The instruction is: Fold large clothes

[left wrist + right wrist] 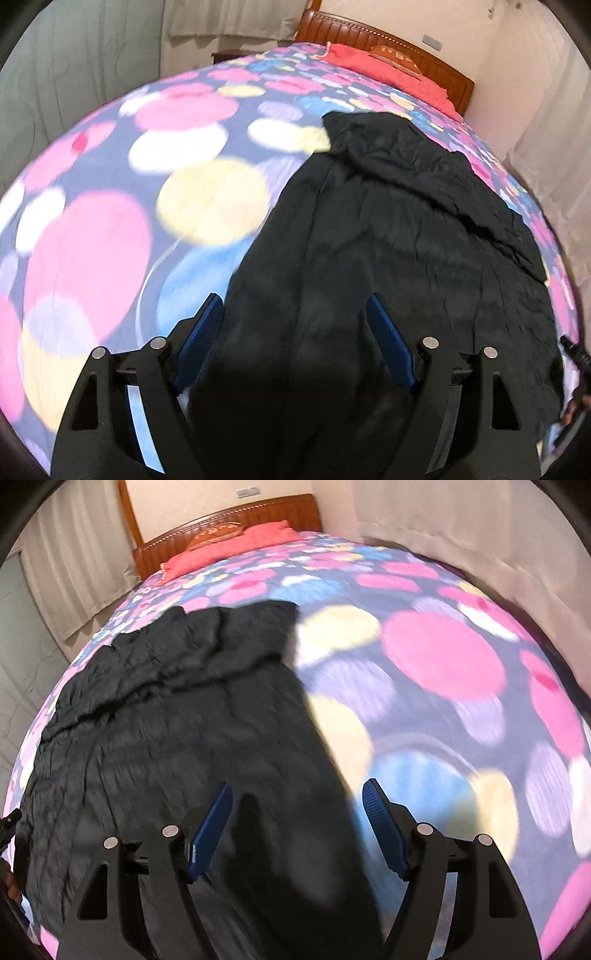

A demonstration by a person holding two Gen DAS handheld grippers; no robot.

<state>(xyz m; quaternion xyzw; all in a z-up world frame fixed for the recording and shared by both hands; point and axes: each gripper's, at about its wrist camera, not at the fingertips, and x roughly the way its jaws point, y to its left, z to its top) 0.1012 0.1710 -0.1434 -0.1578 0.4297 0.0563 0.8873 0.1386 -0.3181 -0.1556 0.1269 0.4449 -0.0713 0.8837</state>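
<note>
Looking forward along the left hand-held gripper (295, 314), the left wrist view shows its 2 blue-padded fingers (202, 343) spread wide and released, with nothing pinched between them. The black garment (388, 240) lies spread on the bed directly ahead of and beneath this hand-held gripper; its near part fills the gap between the fingers, and its body extends ahead and to the right. A rumpled fold crosses the garment's far part, ahead and right of the fingers. The garment's left edge runs just inside the left finger, which sits over the bedspread (110, 221), printed with pink, yellow, white and blue circles. Far ahead lie a red pillow (388, 70) and a wooden headboard (369, 37). The bedspread appears smeared by motion blur.

In the right wrist view, the right hand-held gripper (297, 795) likewise stands released, its 2 blue-padded fingers (210, 830) well apart and gripping nothing. The black garment (184, 738) lies ahead and to the left, its right edge passing between the fingers, so that the left finger is over dark cloth and the right finger over the bedspread (443, 657). The wrinkled fold lies ahead and left of the fingers. The red pillow (229, 546) and headboard (229, 517) sit far ahead, slightly left. Curtains (74, 561) hang beyond the bed on the left.
</note>
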